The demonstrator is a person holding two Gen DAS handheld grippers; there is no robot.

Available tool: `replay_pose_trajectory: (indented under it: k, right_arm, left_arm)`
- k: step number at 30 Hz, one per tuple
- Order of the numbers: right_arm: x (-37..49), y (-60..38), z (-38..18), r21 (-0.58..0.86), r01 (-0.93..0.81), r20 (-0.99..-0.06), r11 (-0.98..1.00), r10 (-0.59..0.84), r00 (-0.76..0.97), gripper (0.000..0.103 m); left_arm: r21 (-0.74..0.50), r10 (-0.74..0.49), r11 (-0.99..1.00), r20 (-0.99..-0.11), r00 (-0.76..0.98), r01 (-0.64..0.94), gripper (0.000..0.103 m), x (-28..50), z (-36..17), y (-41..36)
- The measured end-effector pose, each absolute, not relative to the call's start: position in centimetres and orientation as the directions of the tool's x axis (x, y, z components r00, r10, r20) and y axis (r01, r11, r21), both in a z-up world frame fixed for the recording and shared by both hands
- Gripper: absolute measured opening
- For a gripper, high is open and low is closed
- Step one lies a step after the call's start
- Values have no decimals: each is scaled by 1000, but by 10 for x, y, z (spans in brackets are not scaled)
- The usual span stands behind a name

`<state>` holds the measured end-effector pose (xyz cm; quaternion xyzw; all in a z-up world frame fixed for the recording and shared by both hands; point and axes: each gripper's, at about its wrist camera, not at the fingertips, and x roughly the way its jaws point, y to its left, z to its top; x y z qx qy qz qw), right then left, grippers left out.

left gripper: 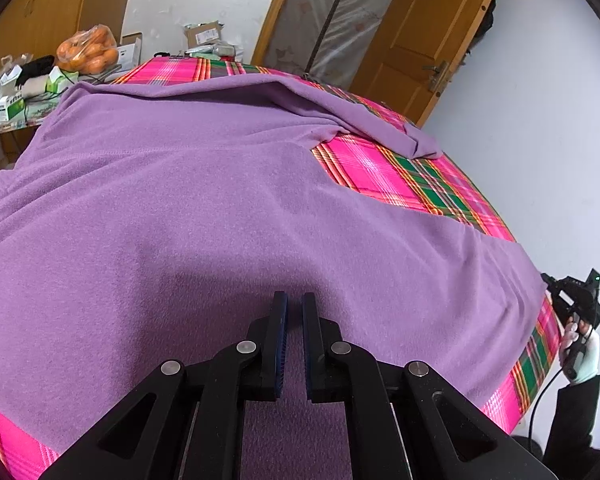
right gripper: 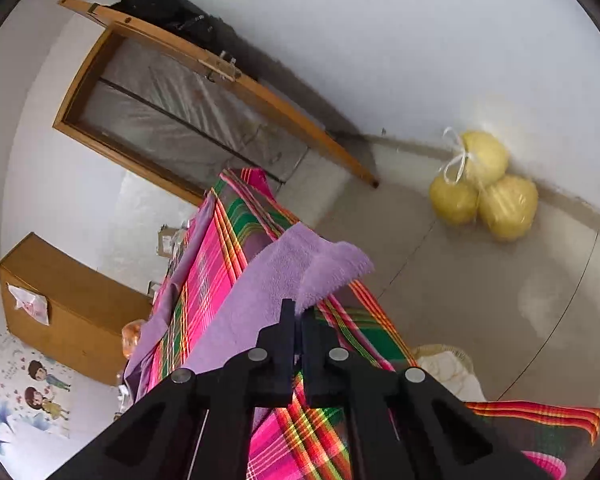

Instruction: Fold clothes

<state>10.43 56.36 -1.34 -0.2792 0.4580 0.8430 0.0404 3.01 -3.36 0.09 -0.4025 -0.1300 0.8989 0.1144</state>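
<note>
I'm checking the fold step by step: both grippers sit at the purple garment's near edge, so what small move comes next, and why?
Probably lift both hands slightly. The right gripper is shut on the purple garment corner, and the left gripper looks shut on its near edge, while the rest lies spread on the plaid sheet.

No print on the boxes (left gripper: 10,106) is legible (too small).
</note>
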Motion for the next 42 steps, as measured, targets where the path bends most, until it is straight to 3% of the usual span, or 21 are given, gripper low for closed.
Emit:
replay_pose_trajectory:
  k: [6,11,16,22,27,29,31,33,34,37,39,40,42]
  right_arm:
    - [133,564,12,735,-317,-468,-599,-111,-877,3]
    - [127,564,6,673,-370,-546,-640,-93,-833,5]
    - [141,572,6,625,-458,-562,-632,44,-826,12]
    - [143,510,24,539,-252,-457,-804,-29,-889,12]
    - [129,445,2,418,-150,-538,-896,-111,-836,12]
    - [133,426,1,322,-126,-539,-938,-73,-839,18]
    - [137,410,3,248,-98,-542,-964,-54,-839,33]
    - [139,395,5,205,-24,-536,-979,-91,-839,69]
    - [140,384,6,149,-12,-550,-989,-73,-832,72]
    - [142,356,7,13,-27,-585,-1000,14,-811,65]
    - [147,345,8,58,-3,-583,-998,-32,-812,28]
    - [149,340,8,85,19,-582,-996,-65,-811,22]
    - [149,326,10,59,50,-599,-997,-76,-797,19]
  left_arm:
    - [-297,304,-947,-696,-651,-124,6,39,2,-31]
    - [-303,318,-943,-692,-648,-139,6,41,2,-30]
    - [-310,360,-931,-681,-638,-194,6,51,5,-19]
    - [-292,408,-913,-686,-602,-286,6,56,1,10]
    - [-260,413,-908,-685,-600,-329,6,68,1,22]
    - [-252,413,-908,-677,-608,-336,9,74,0,20]
    - [-245,413,-907,-670,-617,-342,9,80,-1,18]
    - [-236,396,-916,-661,-637,-324,9,84,0,14]
    - [-232,387,-920,-657,-647,-315,9,86,0,12]
    - [-207,325,-945,-643,-693,-252,9,90,2,-3]
    - [-197,275,-961,-642,-716,-193,9,89,2,-18]
    - [-203,271,-962,-645,-714,-182,9,88,1,-24]
    - [-215,264,-963,-652,-711,-161,8,87,-3,-36]
